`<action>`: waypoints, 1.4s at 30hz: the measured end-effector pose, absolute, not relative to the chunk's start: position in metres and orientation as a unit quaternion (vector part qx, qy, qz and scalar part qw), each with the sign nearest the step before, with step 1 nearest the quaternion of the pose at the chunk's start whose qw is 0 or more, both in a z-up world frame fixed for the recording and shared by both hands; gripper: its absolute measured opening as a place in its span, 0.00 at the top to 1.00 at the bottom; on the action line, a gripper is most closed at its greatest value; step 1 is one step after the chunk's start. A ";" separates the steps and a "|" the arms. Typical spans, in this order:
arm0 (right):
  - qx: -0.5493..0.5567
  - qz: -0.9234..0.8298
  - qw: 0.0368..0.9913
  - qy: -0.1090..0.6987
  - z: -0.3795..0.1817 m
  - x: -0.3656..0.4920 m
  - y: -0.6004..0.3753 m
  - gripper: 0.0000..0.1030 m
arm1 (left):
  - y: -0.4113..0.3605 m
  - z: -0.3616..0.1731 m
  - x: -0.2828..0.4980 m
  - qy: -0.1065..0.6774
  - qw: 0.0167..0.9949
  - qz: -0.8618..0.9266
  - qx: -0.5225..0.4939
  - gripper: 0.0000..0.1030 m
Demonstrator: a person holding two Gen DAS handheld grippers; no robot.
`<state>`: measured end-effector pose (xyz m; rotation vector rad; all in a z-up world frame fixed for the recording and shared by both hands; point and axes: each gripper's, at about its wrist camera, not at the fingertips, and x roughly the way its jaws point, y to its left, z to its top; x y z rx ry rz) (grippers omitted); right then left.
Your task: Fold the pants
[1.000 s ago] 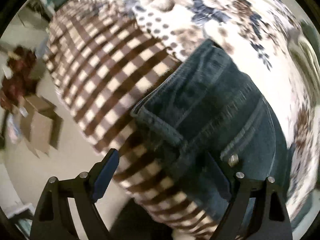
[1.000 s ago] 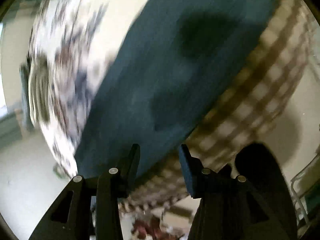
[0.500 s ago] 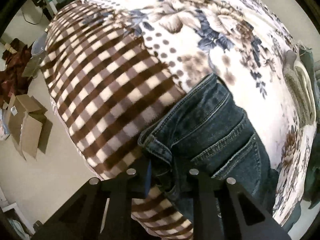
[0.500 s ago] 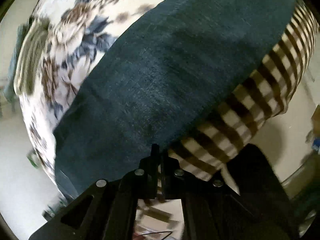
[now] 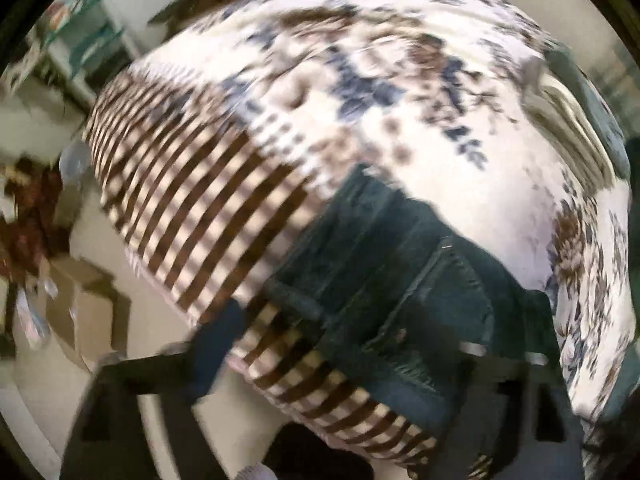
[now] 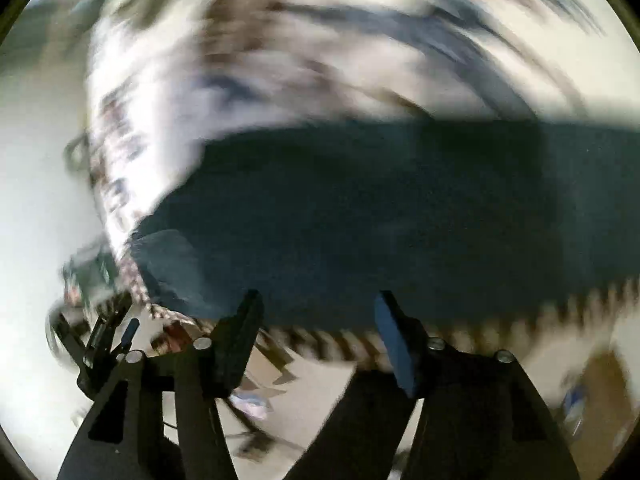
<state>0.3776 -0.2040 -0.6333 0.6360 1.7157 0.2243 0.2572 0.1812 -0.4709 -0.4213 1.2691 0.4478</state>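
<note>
pants: dark blue jeans [image 5: 384, 288] lie flat on the bed [image 5: 400, 92] near its front edge; waistband and a back pocket toward the left wrist view, long plain denim span [image 6: 400, 216] across the right wrist view
bed cover: blanket, white with blue-brown flowers over most of it, brown-and-cream checked band [image 5: 192, 208] along the edge beside the jeans
left claw: left claw [image 5: 352, 344] spread wide — one blue-padded finger [image 5: 212, 344] off the bed edge over the floor, the other finger low on the right, blurred, over the denim; nothing gripped between them
right claw: right claw [image 6: 320, 320] parted, fingers apart with a clear gap — tips at the near edge of the denim over the checked band, no cloth pinched; blue pad on the right-hand finger [image 6: 394, 340]
contact: cannot tell if either claw touches the fabric, both frames motion-blurred
pants fold state: leg end [image 6: 168, 264] at lower left of the right wrist view shows a turned-over bit near the bed corner; the rest looks flat
floor: pale floor [image 5: 48, 384] beside the bed, cardboard boxes [image 5: 84, 308] on it, dark reddish heap [image 5: 24, 224] further left
other: folded grey-green cloth [image 5: 568, 120] at the far right side of the bed
</note>
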 end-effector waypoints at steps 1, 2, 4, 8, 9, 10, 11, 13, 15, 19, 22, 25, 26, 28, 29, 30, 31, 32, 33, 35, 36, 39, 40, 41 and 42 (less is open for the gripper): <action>0.256 0.119 0.614 0.737 -0.633 0.400 -0.186 0.38 | 0.175 -0.473 0.264 0.583 0.765 0.201 -0.185 0.14; 0.233 0.138 0.625 0.732 -0.634 0.423 -0.168 0.38 | 0.168 -0.477 0.274 0.584 0.767 0.198 -0.174 0.14; 0.183 0.174 0.644 0.722 -0.642 0.464 -0.132 0.38 | 0.155 -0.497 0.292 0.595 0.766 0.192 -0.148 0.14; 0.073 0.220 0.640 0.732 -0.672 0.528 -0.073 0.38 | 0.145 -0.545 0.307 0.634 0.744 0.185 -0.097 0.14; 0.047 0.228 0.627 0.744 -0.683 0.534 -0.065 0.38 | 0.149 -0.558 0.306 0.644 0.737 0.180 -0.102 0.11; 0.025 0.226 0.620 0.751 -0.690 0.536 -0.061 0.39 | 0.154 -0.565 0.303 0.647 0.734 0.176 -0.111 0.10; 0.014 0.228 0.614 0.756 -0.696 0.539 -0.055 0.47 | 0.159 -0.568 0.300 0.644 0.736 0.169 -0.125 0.09; 0.040 0.246 0.608 0.754 -0.695 0.542 -0.058 0.75 | 0.164 -0.567 0.297 0.640 0.740 0.160 -0.134 0.09; 0.067 0.244 0.628 0.736 -0.685 0.545 -0.066 0.94 | 0.163 -0.566 0.295 0.642 0.742 0.150 -0.123 0.09; 0.106 0.228 0.656 0.711 -0.675 0.544 -0.102 0.97 | 0.165 -0.570 0.297 0.646 0.740 0.144 -0.118 0.07; 0.122 0.214 0.663 0.707 -0.681 0.548 -0.100 0.99 | 0.159 -0.568 0.301 0.649 0.739 0.145 -0.101 0.07; 0.138 0.187 0.677 0.699 -0.684 0.548 -0.111 0.98 | 0.148 -0.555 0.307 0.652 0.737 0.159 -0.081 0.07; 0.178 0.187 0.661 0.705 -0.684 0.550 -0.125 0.92 | 0.144 -0.547 0.306 0.651 0.738 0.162 -0.077 0.07; 0.230 0.194 0.661 0.688 -0.675 0.539 -0.148 0.66 | 0.128 -0.528 0.302 0.641 0.747 0.162 -0.070 0.07; 0.245 0.193 0.668 0.676 -0.669 0.531 -0.159 0.42 | 0.119 -0.520 0.300 0.637 0.751 0.158 -0.068 0.07; 0.261 0.185 0.677 0.663 -0.659 0.519 -0.178 0.37 | 0.105 -0.510 0.297 0.633 0.756 0.151 -0.064 0.07; 0.276 0.171 0.686 0.651 -0.650 0.504 -0.203 0.35 | 0.091 -0.503 0.295 0.632 0.759 0.145 -0.060 0.07; 0.290 0.153 0.695 0.640 -0.643 0.487 -0.228 0.34 | 0.073 -0.497 0.293 0.630 0.763 0.138 -0.056 0.07; 0.312 0.122 0.704 0.626 -0.635 0.461 -0.266 0.34 | 0.051 -0.490 0.288 0.629 0.765 0.127 -0.050 0.07; 0.333 0.073 0.715 0.610 -0.627 0.422 -0.312 0.34 | 0.007 -0.486 0.284 0.633 0.766 0.102 -0.037 0.07; 0.343 0.033 0.723 0.599 -0.623 0.393 -0.349 0.34 | -0.008 -0.487 0.284 0.638 0.764 0.089 -0.031 0.07; 0.378 -0.098 0.722 0.571 -0.620 0.315 -0.449 0.34 | -0.072 -0.502 0.282 0.655 0.754 0.049 -0.011 0.07; 0.396 -0.139 0.717 0.557 -0.624 0.289 -0.480 0.34 | -0.094 -0.508 0.281 0.658 0.752 0.037 -0.002 0.07; 0.419 -0.171 0.709 0.542 -0.629 0.265 -0.513 0.34 | -0.109 -0.513 0.280 0.660 0.751 0.027 0.005 0.07; 0.449 -0.206 0.691 0.527 -0.640 0.237 -0.552 0.34 | -0.130 -0.519 0.280 0.662 0.749 0.017 0.016 0.07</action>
